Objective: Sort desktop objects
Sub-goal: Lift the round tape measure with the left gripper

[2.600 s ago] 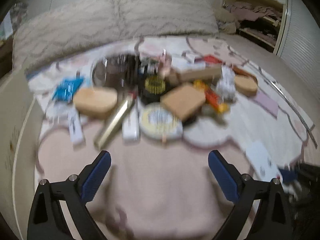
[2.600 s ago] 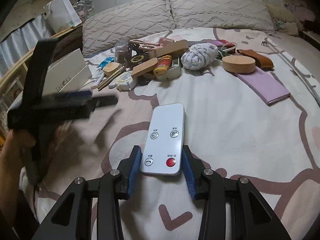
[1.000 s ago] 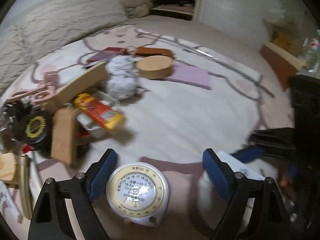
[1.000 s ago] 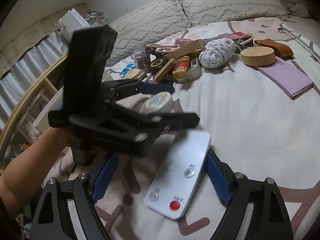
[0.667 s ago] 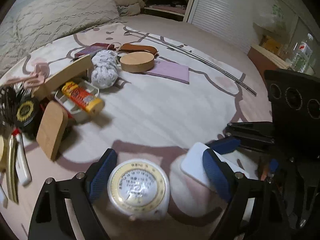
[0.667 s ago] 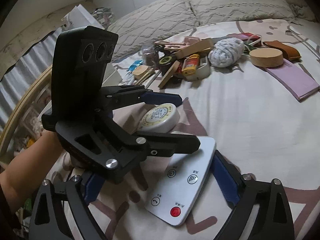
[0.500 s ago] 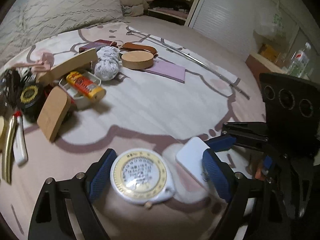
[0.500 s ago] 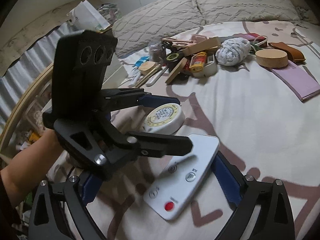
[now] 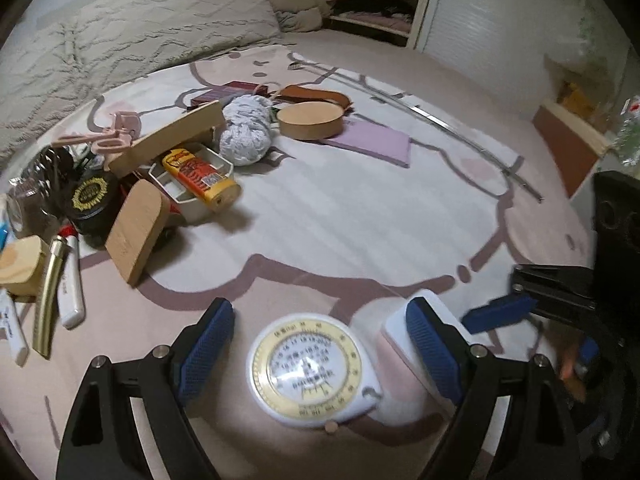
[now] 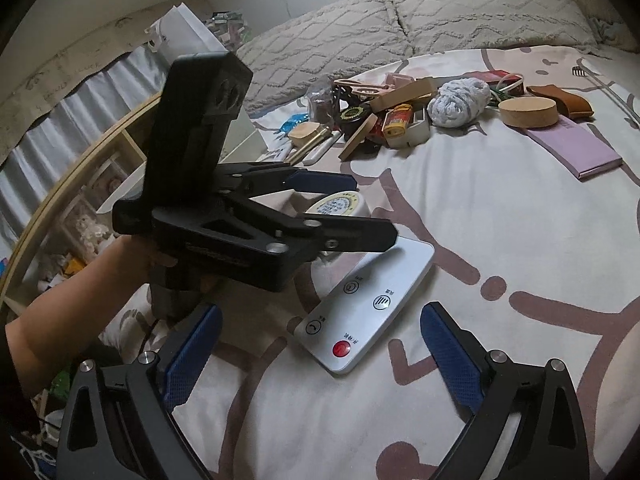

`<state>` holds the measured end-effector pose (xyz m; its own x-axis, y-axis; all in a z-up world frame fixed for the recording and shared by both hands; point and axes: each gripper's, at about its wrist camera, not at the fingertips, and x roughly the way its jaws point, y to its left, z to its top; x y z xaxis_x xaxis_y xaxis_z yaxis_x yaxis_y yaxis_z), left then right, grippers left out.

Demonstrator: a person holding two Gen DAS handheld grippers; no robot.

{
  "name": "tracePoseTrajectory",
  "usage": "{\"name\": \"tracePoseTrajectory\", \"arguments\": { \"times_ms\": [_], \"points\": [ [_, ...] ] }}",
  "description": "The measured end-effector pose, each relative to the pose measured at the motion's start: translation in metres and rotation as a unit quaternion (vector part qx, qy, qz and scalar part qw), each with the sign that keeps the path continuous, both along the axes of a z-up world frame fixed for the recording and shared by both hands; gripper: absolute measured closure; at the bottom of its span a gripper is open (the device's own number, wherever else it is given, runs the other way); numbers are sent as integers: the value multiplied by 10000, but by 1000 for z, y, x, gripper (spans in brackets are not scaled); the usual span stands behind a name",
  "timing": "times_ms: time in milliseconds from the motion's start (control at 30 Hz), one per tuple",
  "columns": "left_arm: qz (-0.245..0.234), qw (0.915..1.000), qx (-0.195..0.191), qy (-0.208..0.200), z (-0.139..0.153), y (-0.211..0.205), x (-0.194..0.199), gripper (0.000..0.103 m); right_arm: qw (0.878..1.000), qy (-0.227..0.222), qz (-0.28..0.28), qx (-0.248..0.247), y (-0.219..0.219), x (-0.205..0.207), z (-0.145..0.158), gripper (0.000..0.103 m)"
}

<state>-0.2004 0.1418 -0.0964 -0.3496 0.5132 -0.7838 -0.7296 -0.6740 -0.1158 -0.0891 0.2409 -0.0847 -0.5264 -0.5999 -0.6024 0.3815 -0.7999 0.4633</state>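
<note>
1. My left gripper [image 9: 320, 340] hangs over the bed's pale bedspread with pink-brown line drawings [image 9: 360, 208], jaws spread wide. A round white tape measure with a yellow dial ring [image 9: 312, 372] lies flat between them, nearer the right pad; neither pad touches it.
2. My right gripper [image 10: 320, 344] has its jaws wide apart too, and nothing is held. The flat white remote control with a red button [image 10: 368, 304] lies on the bedspread just ahead of the tips, angled up to the right, free of both pads.
3. Tape measure and remote lie just beside each other; the left gripper's right finger crosses above the remote's far end.
4. A hand and bare forearm [image 10: 80, 304] carry the left gripper, as the right wrist view shows.
5. Clutter pile farther up the bed: a light grey ball of yarn [image 9: 245, 132], a round shallow wooden box [image 9: 310, 119], a lilac flat notebook [image 9: 372, 144], a yellow and red tube [image 9: 200, 178] lying in a white open tray [image 9: 188, 200], a black round tin with gold label [image 9: 93, 196], a rounded wooden slab [image 9: 136, 232] tilted on edge.
6. A gold pen-like tube [image 9: 48, 296] and a white stick-shaped case [image 9: 71, 280] lie side by side at the pile's left edge.
7. Grey textured pillows [image 10: 440, 12] sit at the head of the bed.
</note>
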Motion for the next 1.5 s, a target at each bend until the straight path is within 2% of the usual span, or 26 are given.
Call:
{"name": "tracePoseTrajectory", "arguments": {
  "times_ms": [133,200,267,500,633,733,900,1000,1100,1133,1167,1300,1500],
  "points": [
    [391,9988,-278,134,1,7,-7,14,10000,6,-8,9,0,1,0,4],
    [741,9949,-636,257,-1,9,-11,14,10000,5,-8,-28,1,1,0,4],
    [1023,9912,-789,297,-4,3,-13,14,10000,-4,-9,-62,2,1,0,4],
    [1437,9878,-555,205,-8,-30,5,16,10000,0,-13,-1,0,2,0,4],
    [1507,9873,-430,264,-5,-44,18,31,10000,-2,-20,71,-1,1,-1,4],
    [1619,9853,-454,298,-3,-51,20,37,9999,0,-23,101,-2,1,-1,4],
    [1861,9810,-463,295,-3,-66,20,38,9999,-1,-25,112,-3,2,-1,3],
    [1871,9815,-347,227,-2,-71,18,38,9999,-1,-25,155,-4,1,-2,3],
    [1866,9810,-447,298,-2,-67,14,38,9998,4,-34,189,-5,1,-2,3],
    [1853,9810,-470,335,-2,-64,13,40,9998,7,-46,176,-4,1,-2,3],
    [1811,9817,-467,356,-2,-62,12,49,9999,9,-59,159,-3,1,-2,3],
    [1734,9826,-475,476,-3,-59,16,49,9999,-1,-96,135,-3,1,-1,3],
    [1700,9844,-356,288,-1,-70,37,49,9999,-58,-33,139,-2,5,1,3]
  ]
}}
